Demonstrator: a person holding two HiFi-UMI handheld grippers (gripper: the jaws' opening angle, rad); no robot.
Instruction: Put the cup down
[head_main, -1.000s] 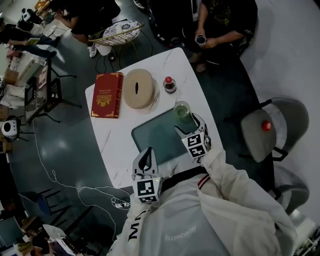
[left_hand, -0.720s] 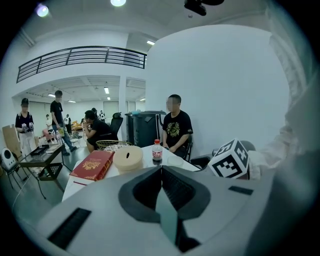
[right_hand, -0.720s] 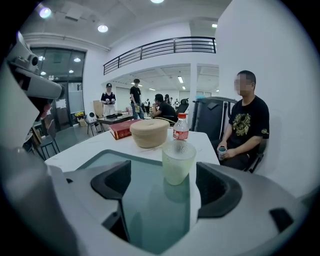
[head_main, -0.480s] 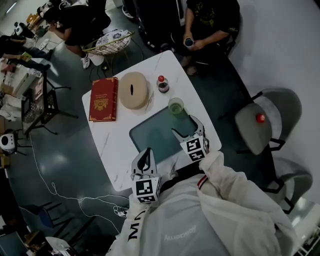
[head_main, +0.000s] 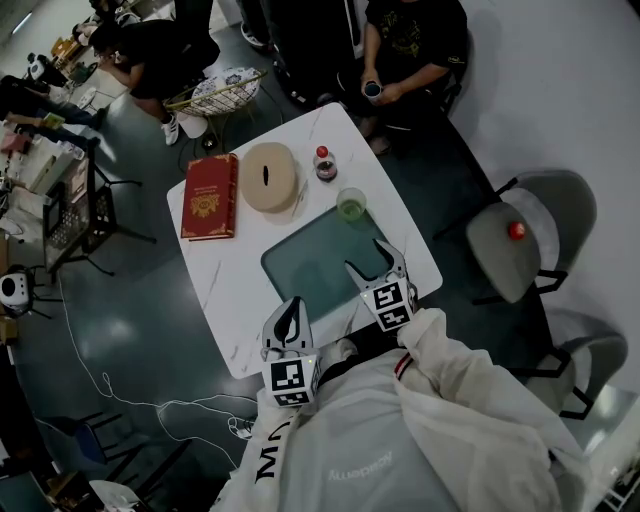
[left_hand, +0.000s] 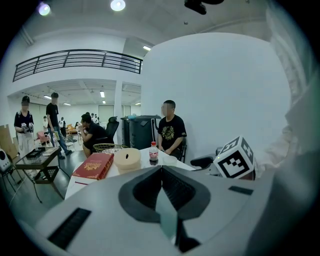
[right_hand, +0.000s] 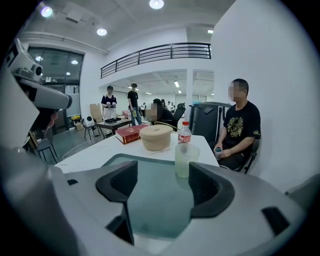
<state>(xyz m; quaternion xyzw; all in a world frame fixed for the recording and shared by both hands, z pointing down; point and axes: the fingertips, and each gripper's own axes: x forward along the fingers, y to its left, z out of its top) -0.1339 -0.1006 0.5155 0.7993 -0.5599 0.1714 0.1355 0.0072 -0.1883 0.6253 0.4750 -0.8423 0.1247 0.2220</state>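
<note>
From the head view, the cup (head_main: 351, 204) stood upright on the white worktop (head_main: 230, 290), at the far corner of the dark mat (head_main: 310, 265). The right hand-held gripper (head_main: 376, 257) hung over the mat's near side, clear of the cup. The left hand-held gripper (head_main: 290, 315) sat off the mat's near edge, close to the person's body. Beyond the mat lay a red book (head_main: 209, 196), a round box (head_main: 270, 177) and a small bottle (head_main: 323, 163).

In the left gripper view, the left hand-held gripper (left_hand: 161, 167) had its jaws pressed together with nothing between them. The book (left_hand: 93, 165), the box (left_hand: 127, 159) and the bottle (left_hand: 153, 152) showed past the jaws.

In the right gripper view, the right hand-held gripper (right_hand: 162, 185) had its jaws spread wide and empty. The cup (right_hand: 186, 160) stood free on the mat's (right_hand: 150, 175) far edge, beyond the jaws and untouched. Behind the mat were the bottle (right_hand: 184, 133), the box (right_hand: 156, 137) and the book (right_hand: 131, 134).
</note>
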